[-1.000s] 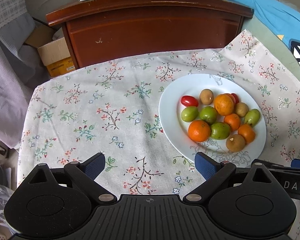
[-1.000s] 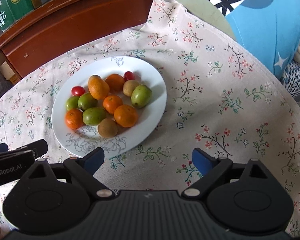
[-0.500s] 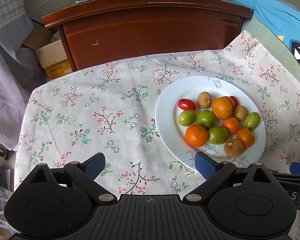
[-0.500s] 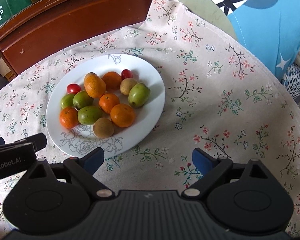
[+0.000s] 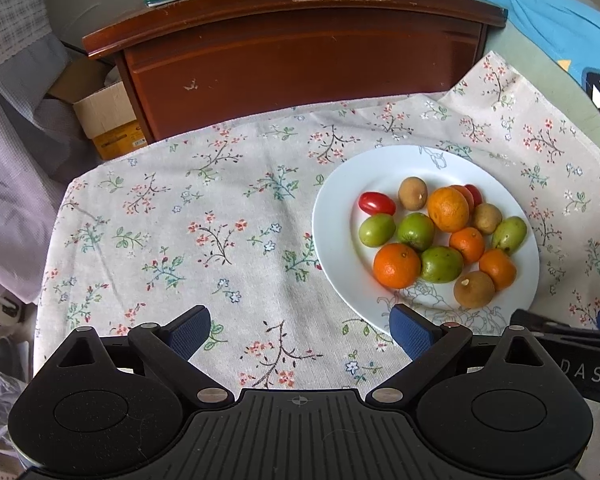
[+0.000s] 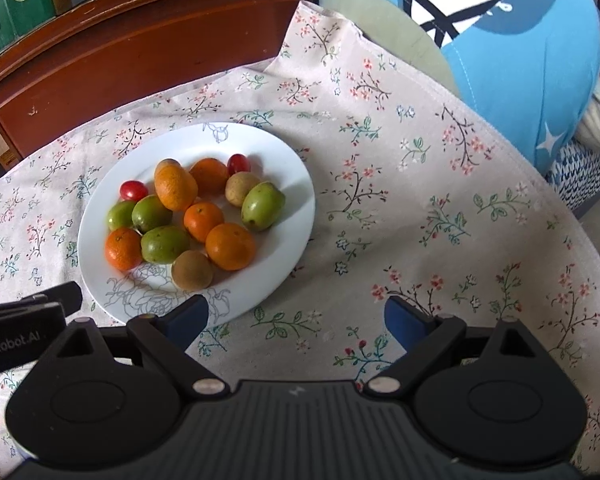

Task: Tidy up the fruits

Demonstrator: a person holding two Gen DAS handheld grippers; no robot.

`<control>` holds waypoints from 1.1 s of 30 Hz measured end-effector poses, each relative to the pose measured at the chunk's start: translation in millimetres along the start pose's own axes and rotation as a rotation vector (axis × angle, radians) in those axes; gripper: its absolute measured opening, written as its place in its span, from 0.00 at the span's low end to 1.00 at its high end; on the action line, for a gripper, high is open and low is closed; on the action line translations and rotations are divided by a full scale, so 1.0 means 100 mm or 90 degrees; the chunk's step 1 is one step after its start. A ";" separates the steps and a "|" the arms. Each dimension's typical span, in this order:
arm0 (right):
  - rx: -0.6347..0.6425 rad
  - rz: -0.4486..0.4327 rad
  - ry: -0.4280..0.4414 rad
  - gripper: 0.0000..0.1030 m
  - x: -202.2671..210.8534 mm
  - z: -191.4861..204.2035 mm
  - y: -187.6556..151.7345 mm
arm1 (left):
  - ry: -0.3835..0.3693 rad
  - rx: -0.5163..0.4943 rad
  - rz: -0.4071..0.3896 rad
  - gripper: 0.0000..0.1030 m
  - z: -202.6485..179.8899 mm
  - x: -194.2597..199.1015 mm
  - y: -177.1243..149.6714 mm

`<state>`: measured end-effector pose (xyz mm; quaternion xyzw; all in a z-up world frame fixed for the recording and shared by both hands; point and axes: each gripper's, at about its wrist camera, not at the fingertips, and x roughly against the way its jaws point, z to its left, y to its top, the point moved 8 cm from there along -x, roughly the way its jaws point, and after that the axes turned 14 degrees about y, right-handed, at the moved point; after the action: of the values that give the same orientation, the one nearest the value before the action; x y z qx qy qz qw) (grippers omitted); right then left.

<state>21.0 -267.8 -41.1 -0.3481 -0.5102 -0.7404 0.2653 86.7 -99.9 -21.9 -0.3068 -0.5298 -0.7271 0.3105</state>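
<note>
The left gripper (image 5: 300,332) is held wide open and empty above the floral tablecloth (image 5: 204,240), its right finger overlapping the near rim of the white plate (image 5: 332,216). The right gripper (image 6: 296,316) is likewise spread apart with nothing between its fingers, just beside the plate's near edge. Oranges (image 6: 230,246), green fruits (image 6: 262,205), brown fruits (image 6: 192,270) and cherry tomatoes (image 6: 133,190) are piled together on the plate. A wooden cabinet (image 5: 300,60) is seen behind the table.

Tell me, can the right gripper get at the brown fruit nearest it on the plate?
Probably yes. The right gripper is open and empty, and the brown fruit sits at the pile's near edge on the plate, nothing between.
</note>
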 end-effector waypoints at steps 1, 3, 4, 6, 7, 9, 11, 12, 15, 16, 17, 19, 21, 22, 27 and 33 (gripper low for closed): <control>0.002 -0.001 0.001 0.92 0.00 0.01 0.00 | 0.001 -0.003 0.001 0.95 -0.01 0.00 -0.01; 0.005 -0.001 -0.003 0.92 0.00 0.01 0.00 | 0.009 -0.007 0.000 0.95 -0.02 0.00 -0.01; 0.008 -0.002 -0.006 0.92 -0.01 0.01 0.00 | 0.010 -0.009 0.000 0.95 -0.03 0.00 -0.02; 0.012 -0.003 -0.012 0.92 -0.01 0.00 0.00 | 0.009 -0.010 0.002 0.95 -0.04 -0.01 -0.02; 0.012 -0.004 -0.015 0.92 -0.01 0.00 0.00 | 0.009 -0.011 0.003 0.95 -0.05 -0.01 -0.02; 0.012 -0.006 -0.019 0.92 -0.01 -0.01 0.00 | 0.009 -0.013 0.003 0.95 -0.05 0.00 -0.02; 0.015 -0.008 -0.020 0.92 -0.01 -0.01 0.01 | 0.010 -0.015 0.002 0.95 -0.05 0.00 -0.02; 0.016 -0.009 -0.021 0.92 -0.01 -0.01 0.01 | 0.011 -0.016 0.001 0.95 -0.05 0.00 -0.02; 0.018 -0.010 -0.021 0.92 -0.02 -0.01 0.00 | 0.015 -0.023 -0.004 0.95 -0.06 0.01 -0.02; 0.019 -0.011 -0.021 0.92 -0.02 -0.01 0.00 | 0.015 -0.025 -0.006 0.95 -0.06 0.02 -0.02; 0.020 -0.013 -0.022 0.92 -0.02 -0.01 0.01 | 0.014 -0.025 -0.007 0.95 -0.06 0.02 -0.02; 0.023 -0.017 -0.024 0.92 -0.01 0.00 0.01 | 0.010 -0.023 -0.005 0.95 -0.05 0.03 -0.02; 0.025 -0.019 -0.024 0.92 -0.01 0.00 0.01 | 0.008 -0.021 -0.005 0.95 -0.04 0.03 -0.01; 0.025 -0.021 -0.022 0.92 0.00 0.00 0.01 | 0.008 -0.021 -0.006 0.95 -0.04 0.04 -0.01; 0.025 -0.019 -0.018 0.92 -0.03 0.01 0.01 | 0.011 -0.023 -0.002 0.95 -0.03 0.04 -0.02; 0.029 -0.013 -0.021 0.92 -0.04 0.02 -0.03 | 0.011 -0.029 -0.001 0.94 -0.03 0.06 -0.05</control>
<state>22.0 -264.8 -45.5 -0.3489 -0.5347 -0.7256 0.2567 78.6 -102.2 -21.0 -0.3069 -0.5104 -0.7421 0.3075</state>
